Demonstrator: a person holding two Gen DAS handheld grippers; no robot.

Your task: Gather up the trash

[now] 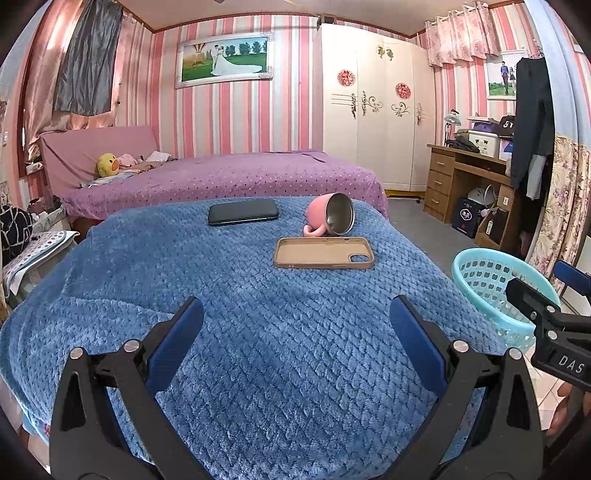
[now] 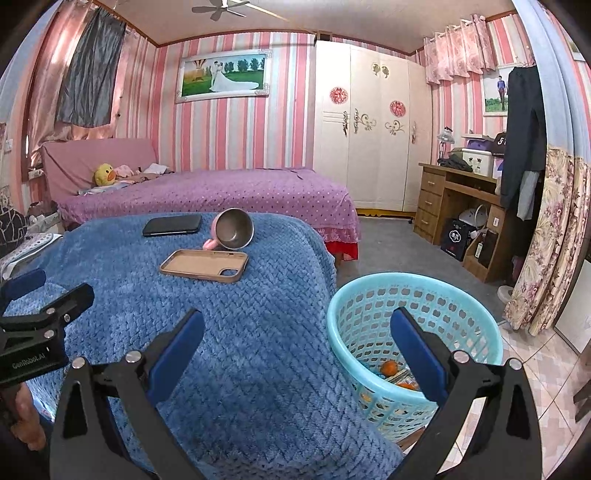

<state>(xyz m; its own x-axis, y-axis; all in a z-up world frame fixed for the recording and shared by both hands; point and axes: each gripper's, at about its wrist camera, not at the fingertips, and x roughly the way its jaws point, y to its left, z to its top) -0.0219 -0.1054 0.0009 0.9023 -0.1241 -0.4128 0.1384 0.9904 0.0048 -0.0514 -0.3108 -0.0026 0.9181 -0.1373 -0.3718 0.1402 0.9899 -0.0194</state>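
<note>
A fluffy, waffle-textured blue blanket [image 1: 258,332] is covering the surface in a pink-striped bedroom. Both the left gripper [image 1: 295,339] and the right gripper [image 2: 297,343] are gaping wide and empty. Trash [image 2: 397,373] is lying in the round, perforated plastic basket [image 2: 369,295].

Pink and white striped wallpaper [image 1: 236,110] covers the walls, with a framed wedding picture [image 1: 225,59] in the upper centre. A bed under a purple dotted cover [image 1: 229,181] fills the middle. At right stand a cream wardrobe [image 1: 373,107] and a wooden desk [image 1: 465,177]. Pink curtains [image 1: 461,33] hang upper right; a ceiling fan [image 2: 221,8] shows at the top. The floor [image 2: 388,243] is grey.
</note>
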